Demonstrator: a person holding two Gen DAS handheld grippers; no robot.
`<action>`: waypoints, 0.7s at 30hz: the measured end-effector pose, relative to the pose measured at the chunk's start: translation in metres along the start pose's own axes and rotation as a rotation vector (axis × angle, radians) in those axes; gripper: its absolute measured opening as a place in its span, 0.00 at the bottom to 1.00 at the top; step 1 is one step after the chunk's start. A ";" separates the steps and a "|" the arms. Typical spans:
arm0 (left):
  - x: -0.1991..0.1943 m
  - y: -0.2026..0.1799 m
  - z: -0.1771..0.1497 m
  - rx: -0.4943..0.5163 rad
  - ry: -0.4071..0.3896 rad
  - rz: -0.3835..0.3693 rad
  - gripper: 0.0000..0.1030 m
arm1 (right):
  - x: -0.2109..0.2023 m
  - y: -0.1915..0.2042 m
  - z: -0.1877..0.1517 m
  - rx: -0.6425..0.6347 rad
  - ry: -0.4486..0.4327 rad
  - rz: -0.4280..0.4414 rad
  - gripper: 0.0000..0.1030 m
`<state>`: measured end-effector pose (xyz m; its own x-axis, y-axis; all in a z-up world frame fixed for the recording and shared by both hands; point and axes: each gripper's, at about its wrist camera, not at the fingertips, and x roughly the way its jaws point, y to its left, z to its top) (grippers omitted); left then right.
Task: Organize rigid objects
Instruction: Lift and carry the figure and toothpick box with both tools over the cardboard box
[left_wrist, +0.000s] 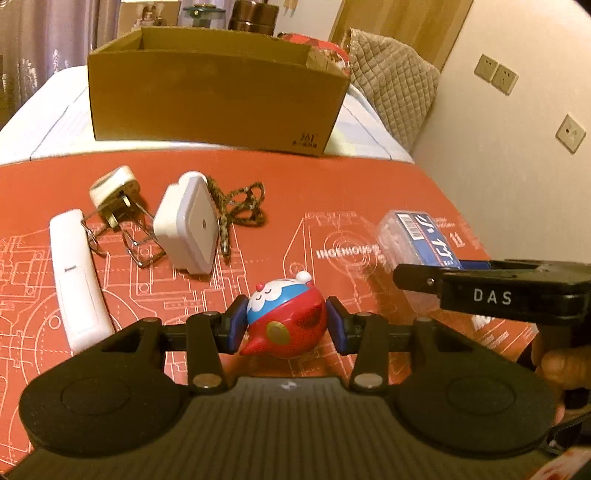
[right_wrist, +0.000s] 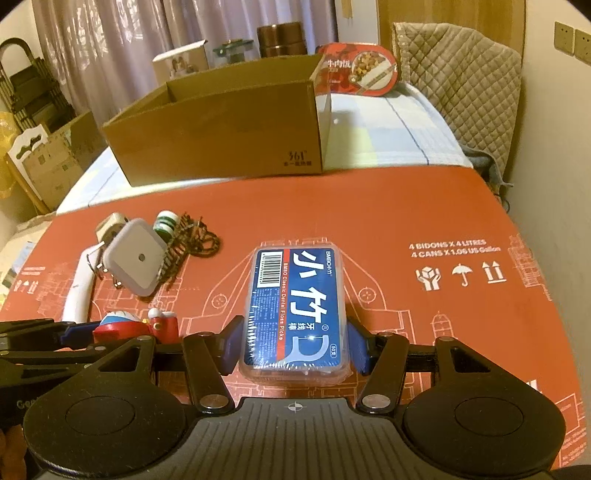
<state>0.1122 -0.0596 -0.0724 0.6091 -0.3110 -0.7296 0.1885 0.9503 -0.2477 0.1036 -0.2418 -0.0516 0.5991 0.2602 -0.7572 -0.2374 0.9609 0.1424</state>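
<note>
My left gripper (left_wrist: 287, 323) is shut on a small round red-and-blue cartoon toy (left_wrist: 291, 325), its blue pads pressing on both sides, over the red mat (left_wrist: 332, 192). My right gripper (right_wrist: 295, 345) is shut on a clear box of dental floss picks with a blue label (right_wrist: 295, 306), gripped at its near end. The two grippers are side by side: the right one's black finger (left_wrist: 480, 291) shows beside the floss box (left_wrist: 417, 240), and the toy (right_wrist: 118, 325) shows at the lower left of the right wrist view. An open brown cardboard box (left_wrist: 214, 96) stands beyond the mat.
On the mat's left lie a white curved handset (left_wrist: 79, 280), a white plug adapter (left_wrist: 114, 188), a white square night-light (left_wrist: 188, 225), a wire clip (left_wrist: 125, 236), a braided cord (left_wrist: 240, 206) and a green-white spool (right_wrist: 165, 223). A food tray (right_wrist: 365, 70) and a quilted cover (right_wrist: 461, 74) sit behind the cardboard box (right_wrist: 221, 136).
</note>
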 end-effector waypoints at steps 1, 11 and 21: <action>-0.002 0.000 0.003 -0.005 -0.007 0.001 0.38 | -0.003 0.000 0.002 -0.001 -0.006 0.000 0.52; -0.028 0.000 0.040 -0.042 -0.075 0.034 0.38 | -0.030 0.011 0.027 -0.018 -0.064 0.021 0.52; -0.046 0.008 0.075 -0.051 -0.139 0.066 0.38 | -0.045 0.031 0.054 -0.055 -0.106 0.050 0.52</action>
<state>0.1433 -0.0364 0.0072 0.7204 -0.2395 -0.6509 0.1071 0.9656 -0.2368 0.1105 -0.2187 0.0212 0.6622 0.3190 -0.6780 -0.3088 0.9406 0.1409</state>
